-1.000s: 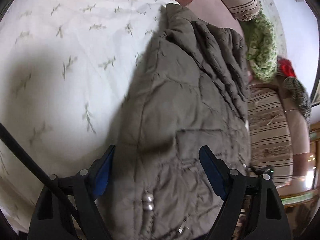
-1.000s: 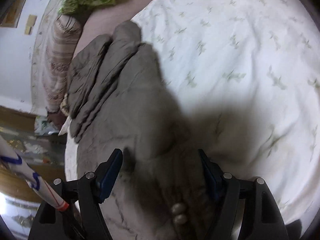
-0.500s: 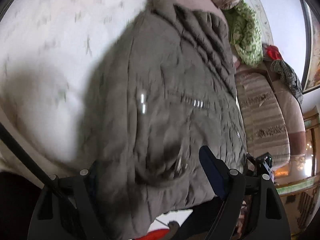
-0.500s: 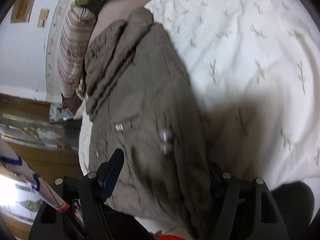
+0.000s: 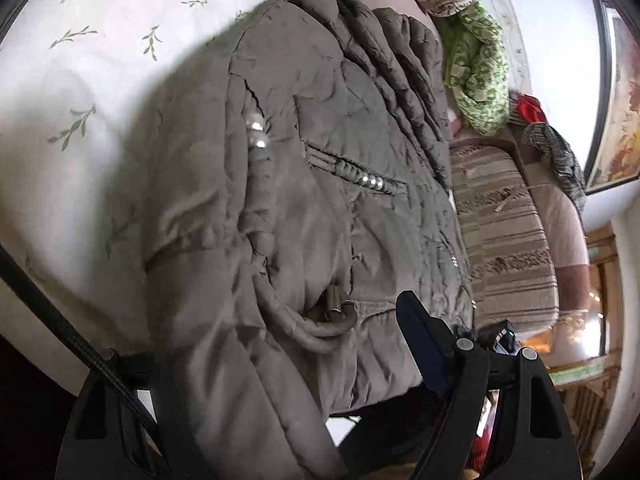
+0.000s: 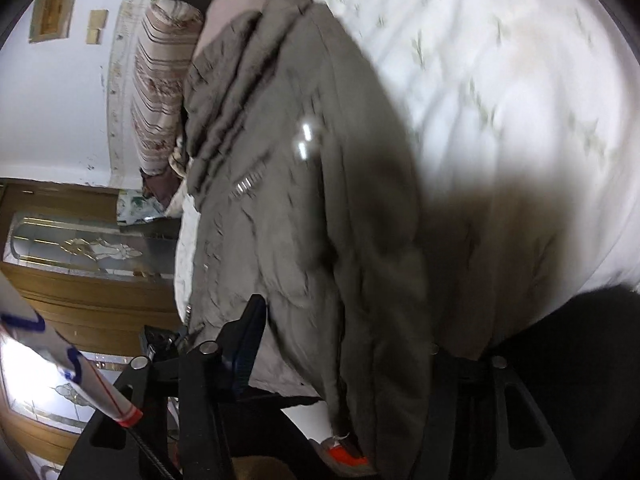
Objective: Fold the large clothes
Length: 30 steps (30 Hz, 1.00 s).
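Observation:
A large grey-brown quilted jacket (image 5: pixel 304 184) lies folded lengthwise on a white bed with a leaf print (image 5: pixel 80 80). Its hem hangs toward me over the bed's near edge. My left gripper (image 5: pixel 280 360) is open, with the hem draped between its fingers; the left finger is hidden under cloth. In the right wrist view the jacket (image 6: pixel 304 200) fills the middle. My right gripper (image 6: pixel 344 344) is open, the jacket's edge hanging between its fingers and covering the right one.
Striped cushions (image 5: pixel 504 240) and a green patterned cloth (image 5: pixel 476 68) lie along the bed's far side by the wall. A wooden cabinet with glass (image 6: pixel 80 256) stands left in the right wrist view. A black cable (image 5: pixel 60 328) crosses the left gripper.
Both grippers have pulled back toward the bed's near edge and tilted up. More of the jacket now shows, with its hem over the edge. Both stay open.

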Each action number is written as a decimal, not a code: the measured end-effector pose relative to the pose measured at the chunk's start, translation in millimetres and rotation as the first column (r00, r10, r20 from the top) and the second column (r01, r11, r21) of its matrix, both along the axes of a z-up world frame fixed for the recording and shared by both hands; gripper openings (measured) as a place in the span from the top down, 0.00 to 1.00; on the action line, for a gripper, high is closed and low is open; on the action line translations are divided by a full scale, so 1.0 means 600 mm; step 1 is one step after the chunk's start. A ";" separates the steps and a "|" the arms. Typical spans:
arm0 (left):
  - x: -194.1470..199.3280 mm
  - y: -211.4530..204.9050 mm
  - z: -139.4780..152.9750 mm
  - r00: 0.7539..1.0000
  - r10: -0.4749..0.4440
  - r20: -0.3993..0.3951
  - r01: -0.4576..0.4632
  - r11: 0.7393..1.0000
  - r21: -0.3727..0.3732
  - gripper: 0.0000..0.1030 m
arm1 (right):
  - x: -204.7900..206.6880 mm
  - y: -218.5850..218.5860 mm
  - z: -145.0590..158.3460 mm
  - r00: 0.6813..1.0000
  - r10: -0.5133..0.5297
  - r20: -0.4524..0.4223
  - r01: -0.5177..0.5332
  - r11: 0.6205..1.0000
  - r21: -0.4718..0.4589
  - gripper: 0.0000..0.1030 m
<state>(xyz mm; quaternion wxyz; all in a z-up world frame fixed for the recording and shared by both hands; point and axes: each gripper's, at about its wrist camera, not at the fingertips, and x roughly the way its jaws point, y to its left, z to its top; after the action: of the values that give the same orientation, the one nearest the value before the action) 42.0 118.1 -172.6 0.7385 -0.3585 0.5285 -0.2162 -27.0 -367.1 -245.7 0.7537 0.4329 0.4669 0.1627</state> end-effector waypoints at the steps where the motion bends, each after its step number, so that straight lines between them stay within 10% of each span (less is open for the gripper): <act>1: -0.002 -0.007 0.004 1.000 0.001 0.005 -0.001 1.000 0.023 0.23 | -0.001 0.006 0.001 1.000 -0.009 -0.001 0.009 1.000 -0.021 0.50; 3: -0.006 -0.018 0.013 1.000 -0.001 -0.007 0.001 0.997 0.082 0.30 | -0.003 0.013 0.010 1.000 -0.028 0.014 0.029 0.998 -0.055 0.57; 5: -0.009 -0.027 0.026 1.000 0.010 -0.014 -0.007 0.980 0.199 0.71 | -0.006 0.015 0.026 0.999 -0.039 0.036 0.042 0.996 -0.081 0.67; 8: -0.012 -0.023 0.050 1.000 0.022 -0.012 -0.018 0.969 0.245 0.81 | -0.008 0.020 0.048 0.998 -0.040 0.055 0.045 0.994 -0.097 0.78; 21: -0.138 0.007 0.155 0.995 0.050 0.081 -0.070 0.962 0.265 0.84 | -0.129 0.016 0.128 0.984 0.014 0.175 -0.003 0.998 -0.062 0.82; 30: -0.102 -0.030 0.184 0.992 0.038 0.119 -0.078 0.932 0.354 0.84 | -0.074 0.028 0.151 0.989 0.024 0.148 -0.006 0.993 -0.119 0.82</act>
<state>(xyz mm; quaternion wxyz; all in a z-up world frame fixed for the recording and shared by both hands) -19.1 100.1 -62.4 0.8256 -0.2209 0.5065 -0.1141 -71.3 -350.5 -154.9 0.8097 0.3705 0.4212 0.1725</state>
